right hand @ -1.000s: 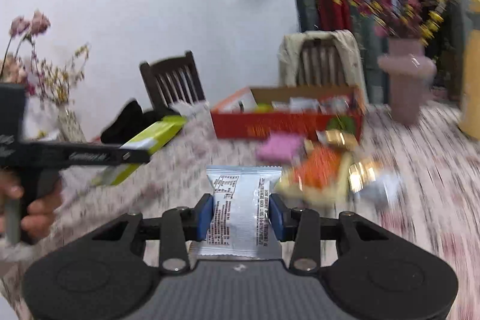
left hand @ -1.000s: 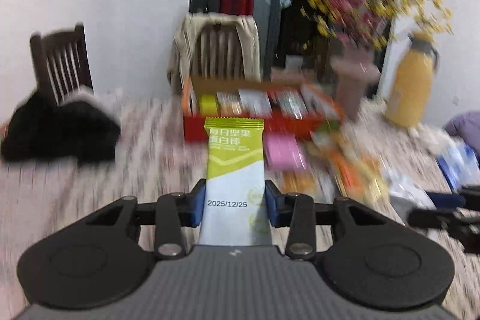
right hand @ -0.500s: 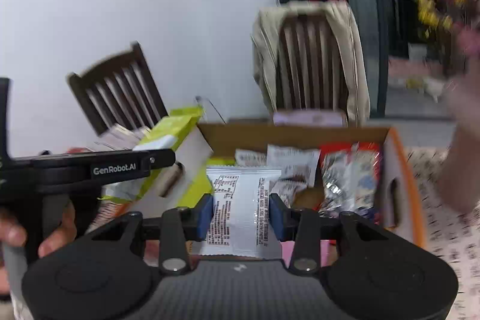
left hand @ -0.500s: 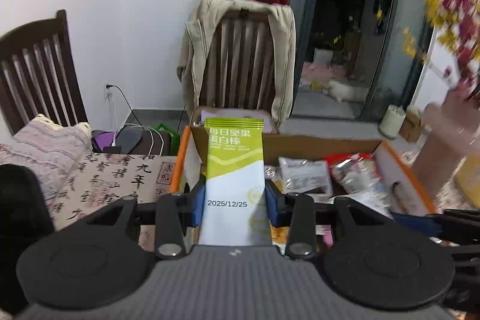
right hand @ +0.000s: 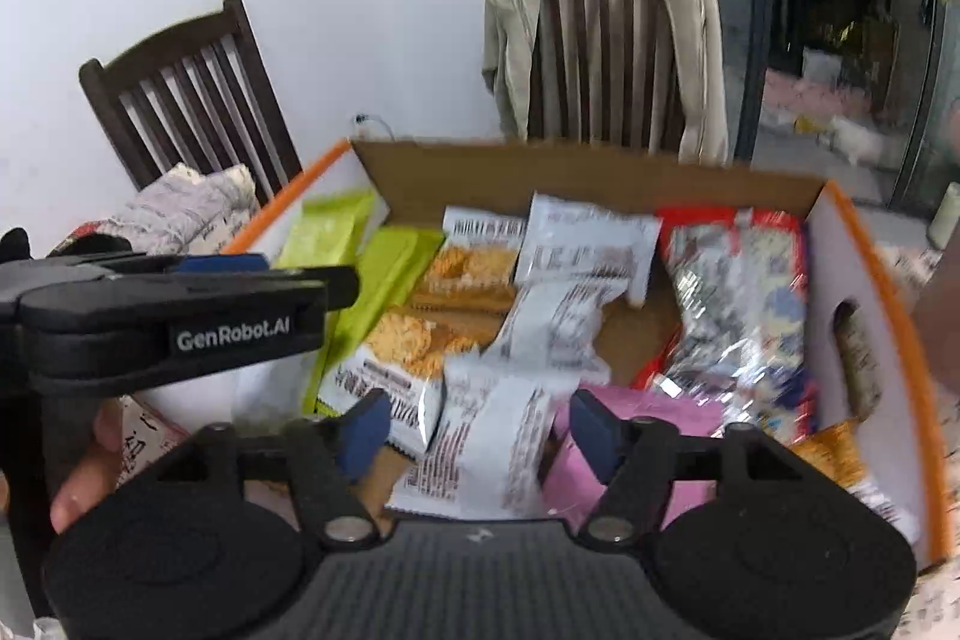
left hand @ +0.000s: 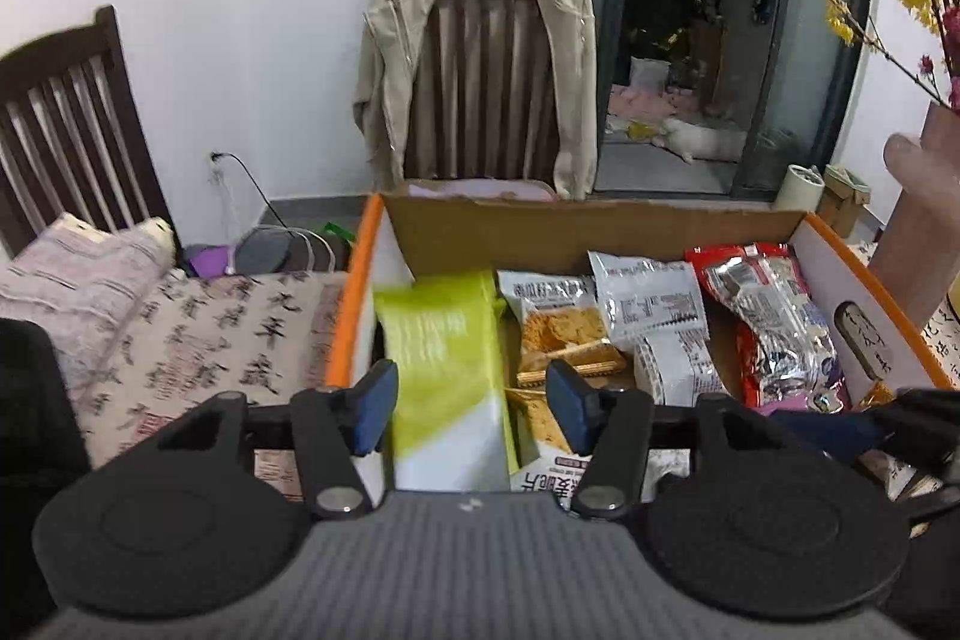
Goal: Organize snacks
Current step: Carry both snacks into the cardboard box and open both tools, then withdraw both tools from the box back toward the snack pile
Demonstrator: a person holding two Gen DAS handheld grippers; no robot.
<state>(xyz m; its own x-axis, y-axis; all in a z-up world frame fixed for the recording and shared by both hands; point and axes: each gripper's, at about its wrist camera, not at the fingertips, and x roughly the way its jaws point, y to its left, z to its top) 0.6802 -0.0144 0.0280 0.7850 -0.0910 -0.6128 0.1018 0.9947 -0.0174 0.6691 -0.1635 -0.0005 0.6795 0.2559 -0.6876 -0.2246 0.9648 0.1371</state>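
both tongs, left tongs (left hand: 468,403) and right tongs (right hand: 477,430), gape over the box (left hand: 600,226), green bar (left hand: 447,358) and white packet (right hand: 486,448) dropping in; next, fetching more snacks.

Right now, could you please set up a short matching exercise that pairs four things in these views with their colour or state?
Column one:
1. left gripper
2. beige jacket
3. green snack bar
4. box rim

Column two:
A. orange
B. draped over a chair back
C. open, jaws apart above the box
D. blurred, lying between the spread fingers at the left end of the box

Pairs: 1-C, 2-B, 3-D, 4-A
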